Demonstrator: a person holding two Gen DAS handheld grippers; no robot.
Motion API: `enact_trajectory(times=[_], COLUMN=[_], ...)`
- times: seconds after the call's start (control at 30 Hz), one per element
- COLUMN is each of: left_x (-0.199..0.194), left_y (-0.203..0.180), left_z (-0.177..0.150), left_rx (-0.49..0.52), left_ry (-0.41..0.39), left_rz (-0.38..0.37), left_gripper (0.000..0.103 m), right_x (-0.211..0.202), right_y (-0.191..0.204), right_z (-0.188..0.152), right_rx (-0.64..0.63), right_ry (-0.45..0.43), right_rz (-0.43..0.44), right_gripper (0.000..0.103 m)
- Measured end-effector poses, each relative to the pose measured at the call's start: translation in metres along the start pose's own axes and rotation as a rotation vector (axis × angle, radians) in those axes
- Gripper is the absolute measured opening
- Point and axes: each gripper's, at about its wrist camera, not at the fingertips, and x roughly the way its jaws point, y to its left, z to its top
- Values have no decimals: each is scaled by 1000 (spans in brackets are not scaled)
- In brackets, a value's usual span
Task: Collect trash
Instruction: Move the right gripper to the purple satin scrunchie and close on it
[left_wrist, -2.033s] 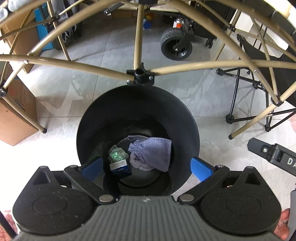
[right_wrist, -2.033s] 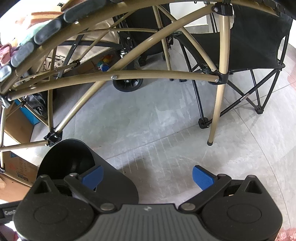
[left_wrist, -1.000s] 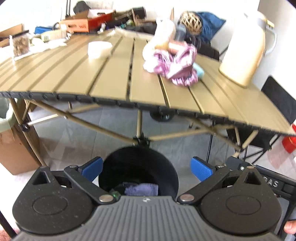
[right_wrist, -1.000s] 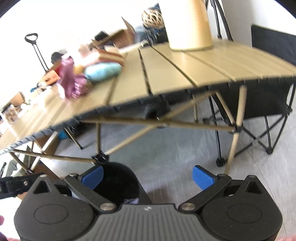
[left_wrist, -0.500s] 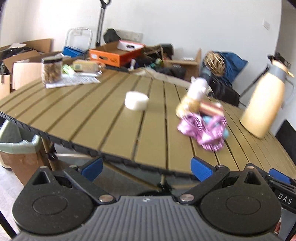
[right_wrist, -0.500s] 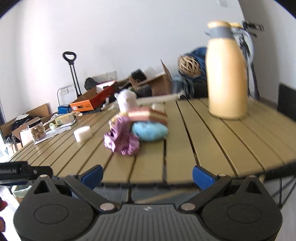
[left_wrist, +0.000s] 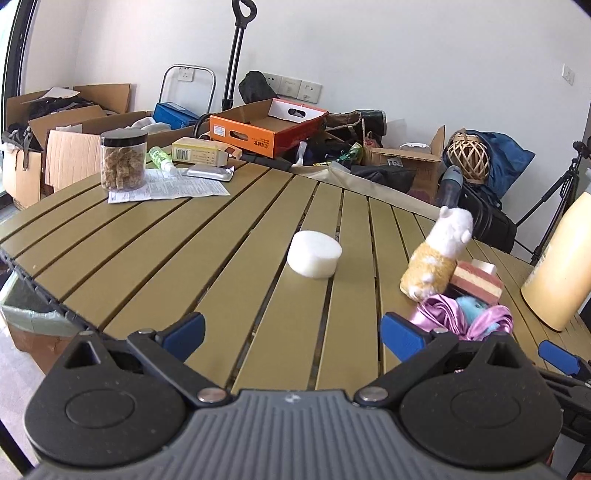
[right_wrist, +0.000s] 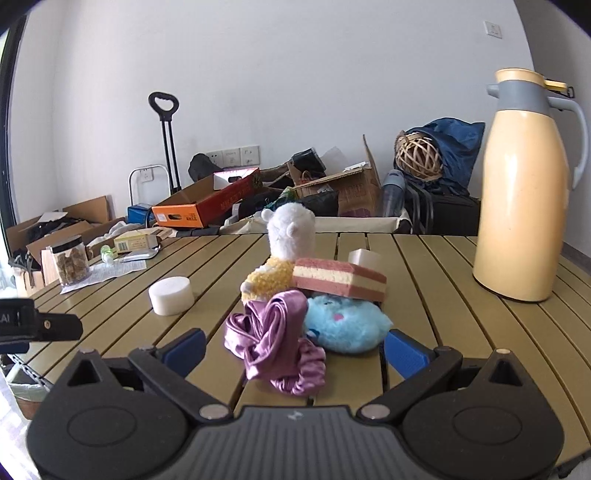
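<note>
We hold both grippers above the near edge of the slatted desk (left_wrist: 236, 236), each with its blue-tipped jaws spread wide and nothing between them. Our left gripper (left_wrist: 291, 334) faces a white foam puck (left_wrist: 314, 253) that sits alone on the slats toward the middle of the desk. Our right gripper (right_wrist: 293, 349) faces a heap close to the near edge: a crumpled purple satin cloth (right_wrist: 275, 341) nearest us, touching a fluffy blue plush (right_wrist: 345, 326) just beside it. Behind those a pink-and-cream sponge block (right_wrist: 338, 282) rests tilted on the heap, and a white-and-yellow plush animal (right_wrist: 286, 245) leans against it. A small white block (right_wrist: 364, 258) stands just behind the sponge. A tall cream thermos jug (right_wrist: 524, 192) stands upright toward the right edge. At the far left corner a jar of brown chunks (left_wrist: 122, 159) sits on a printed sheet (left_wrist: 166, 190).
</note>
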Motion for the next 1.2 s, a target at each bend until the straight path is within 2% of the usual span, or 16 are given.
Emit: enact_trajectory(times=[0.3, 0.5, 0.73, 0.77, 0.9, 0.93, 1.0, 1.2], left_x=[33, 53, 55, 54, 51, 50, 50, 49], left_y=[-6, 1, 2, 2, 3, 3, 4, 6], left_z=[19, 19, 17, 16, 15, 15, 15, 15], left_rx=[78, 57, 64, 66, 74, 74, 72, 79], left_ry=[-11, 25, 32, 31, 26, 25, 25, 24], left_rz=[7, -20, -36, -37, -36, -36, -37, -39], left_gripper=[103, 103, 103, 103, 103, 103, 103, 103], right_x=[42, 61, 73, 74, 78, 78, 78, 76], right_y=[8, 13, 18, 19, 20, 21, 22, 23], right_z=[0, -5, -6, -6, -6, -7, -8, -8], right_rx=[-25, -43, -46, -47, -42, -43, -47, -48], right_ry=[54, 82, 99, 100, 116, 118, 119, 111], right_rz=[29, 18, 10, 13, 30, 31, 32, 35], right_gripper=[103, 100, 93, 90, 64, 62, 48, 40])
